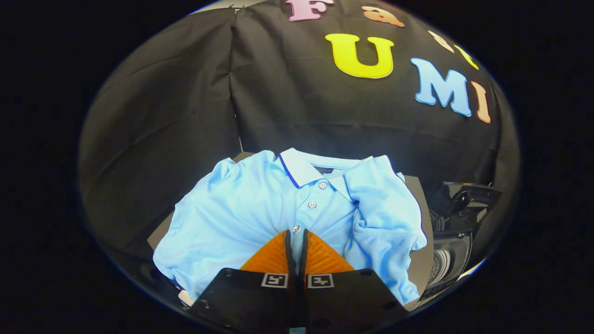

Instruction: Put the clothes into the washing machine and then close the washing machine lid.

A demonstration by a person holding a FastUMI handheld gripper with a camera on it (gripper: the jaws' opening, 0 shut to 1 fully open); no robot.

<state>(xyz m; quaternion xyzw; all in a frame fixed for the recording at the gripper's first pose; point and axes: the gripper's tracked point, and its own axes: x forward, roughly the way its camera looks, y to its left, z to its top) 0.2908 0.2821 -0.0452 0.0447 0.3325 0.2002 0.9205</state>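
— Where's the shirt?
— The light blue polo shirt lies rumpled on a grey board, its hem overhanging the near edge. The washing machine, dark and ribbed, sits just to its right.
— And the gripper?
— Fingers nearly together over the button placket; whether they pinch fabric, I cannot tell.

Ribbed fingers, seemingly square-tagged black mounts

The shirt lies spread on the surface, collar toward the booth wall behind it. The tool sits over the shirt's near part, its 2 fingers pressed together at the button line. The washing machine stands right of the shirt.
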